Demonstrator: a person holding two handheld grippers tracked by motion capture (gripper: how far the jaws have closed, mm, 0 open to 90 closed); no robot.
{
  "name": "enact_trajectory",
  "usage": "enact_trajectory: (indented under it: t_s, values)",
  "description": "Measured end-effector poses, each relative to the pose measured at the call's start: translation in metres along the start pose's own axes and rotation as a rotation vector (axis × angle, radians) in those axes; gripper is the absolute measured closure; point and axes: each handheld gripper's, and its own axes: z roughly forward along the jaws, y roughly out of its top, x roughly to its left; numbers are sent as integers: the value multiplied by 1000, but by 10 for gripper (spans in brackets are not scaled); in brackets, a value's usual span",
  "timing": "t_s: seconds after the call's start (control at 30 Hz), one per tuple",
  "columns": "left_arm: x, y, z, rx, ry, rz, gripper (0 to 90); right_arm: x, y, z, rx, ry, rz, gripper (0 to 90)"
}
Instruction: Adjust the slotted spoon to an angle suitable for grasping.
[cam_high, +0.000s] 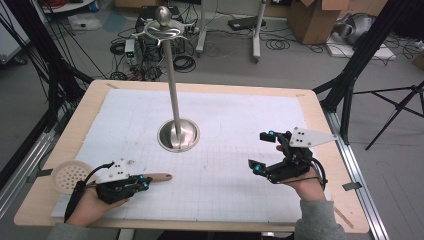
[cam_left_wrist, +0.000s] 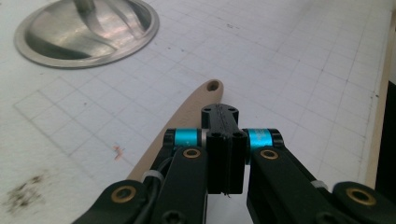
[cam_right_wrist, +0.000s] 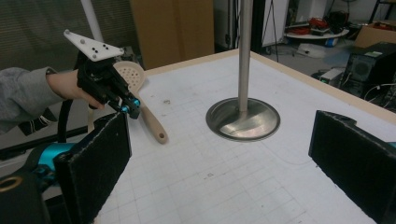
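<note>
The left claw (cam_high: 142, 183) is clenched on the wooden handle of a slotted skimmer spoon (cam_high: 72, 175), gripping it partway along, so that the perforated round head sticks out past the near left edge of the table (cam_high: 210, 86) and the handle's tip with its hanging hole points toward the table's middle. In the left gripper view the two pads are pressed together with the handle (cam_left_wrist: 187, 116) running beneath and ahead of them; whether the spoon is already lifted clear of the white gridded mat (cam_high: 240, 165) or is resting on it is hard to say from these angles, though the right gripper view suggests it is raised at a slant.

The right claw (cam_high: 264, 150) is released, its jaws wide apart with nothing between them, held above the right part of the mat, well apart from the spoon.

The metal utensil stand (cam_high: 174, 90) rises from its round base near the table's centre, with curved hooks at the top (none carrying anything, as far as can be seen).

The step in hand looks like the pickup and carry of the spoon. The next move probably calls for raising it to hook height and turning the handle so the small hole meets a hook, perhaps with the free right claw steadying the stand or taking the head end.
</note>
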Motion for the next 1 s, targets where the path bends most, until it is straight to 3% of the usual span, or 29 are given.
enact_trajectory:
  t_s: [0.23, 0.33, 0.5, 0.77, 1.0]
  values:
    - [-5, 4, 17, 42, -24, 51, 895, 1, -2, 0, 13, -4, 2, 44]
    - [-5, 6, 27, 82, -19, 75, 895, 2, -4, -2, 19, -10, 5, 43]
    - [-2, 9, 39, 128, 5, 65, 895, 2, -6, -8, 16, -21, 7, 44]
    - [10, 15, 49, 119, 33, 38, 895, 4, -12, -16, 25, -38, 17, 43]
    - [22, 16, 53, 109, 89, 24, 895, 5, -16, -23, 34, -53, 28, 44]
